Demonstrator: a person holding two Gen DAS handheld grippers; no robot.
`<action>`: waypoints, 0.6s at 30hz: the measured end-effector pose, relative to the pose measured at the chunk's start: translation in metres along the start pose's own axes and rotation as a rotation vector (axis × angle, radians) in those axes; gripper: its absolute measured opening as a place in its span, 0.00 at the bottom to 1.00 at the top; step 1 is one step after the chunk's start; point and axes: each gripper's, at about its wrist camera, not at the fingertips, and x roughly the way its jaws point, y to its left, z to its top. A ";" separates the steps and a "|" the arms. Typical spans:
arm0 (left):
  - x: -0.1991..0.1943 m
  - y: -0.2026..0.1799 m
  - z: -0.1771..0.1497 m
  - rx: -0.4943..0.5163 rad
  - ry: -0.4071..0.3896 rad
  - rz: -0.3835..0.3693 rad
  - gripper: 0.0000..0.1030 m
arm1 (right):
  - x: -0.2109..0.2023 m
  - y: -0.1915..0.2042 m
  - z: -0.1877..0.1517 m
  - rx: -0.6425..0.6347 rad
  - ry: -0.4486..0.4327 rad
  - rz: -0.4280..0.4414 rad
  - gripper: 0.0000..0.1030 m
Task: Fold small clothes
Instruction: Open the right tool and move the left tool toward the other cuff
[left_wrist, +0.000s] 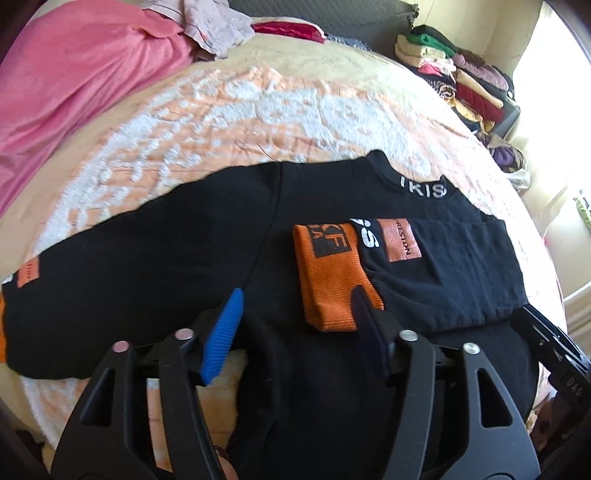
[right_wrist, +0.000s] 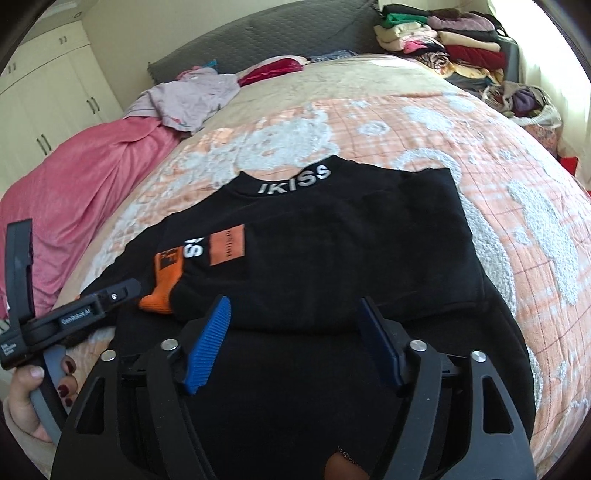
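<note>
Black top (right_wrist: 332, 236) on bedspread (right_wrist: 461, 122), basket (right_wrist: 543, 114) holding clothes (right_wrist: 524, 98)

Top (right_wrist: 332, 236) laid flat on the bed (right_wrist: 424, 122), collar toward the headboard (right_wrist: 280, 40).

One sleeve (right_wrist: 207, 258) is folded in across the top's left half, its cuff (right_wrist: 162, 284) lying nearest the left tongs (right_wrist: 122, 291). The other sleeve (left_wrist: 92, 258) is spread out leftward on the bed. The right tongs (right_wrist: 295, 332) are held over the near hem. A blanket (right_wrist: 81, 177) is heaped along the bed's left side, with loose clothes (right_wrist: 192, 96) behind it. Stacked clothes (right_wrist: 443, 40) are piled beyond the far right corner.
</note>
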 end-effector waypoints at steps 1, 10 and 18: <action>-0.004 0.002 0.000 0.000 -0.006 -0.002 0.60 | -0.001 0.004 -0.001 -0.005 -0.002 0.008 0.74; -0.035 0.027 -0.005 -0.057 -0.061 0.008 0.91 | -0.013 0.034 0.003 -0.070 -0.026 0.048 0.88; -0.054 0.071 -0.010 -0.154 -0.096 0.031 0.91 | -0.016 0.067 0.006 -0.136 -0.039 0.075 0.91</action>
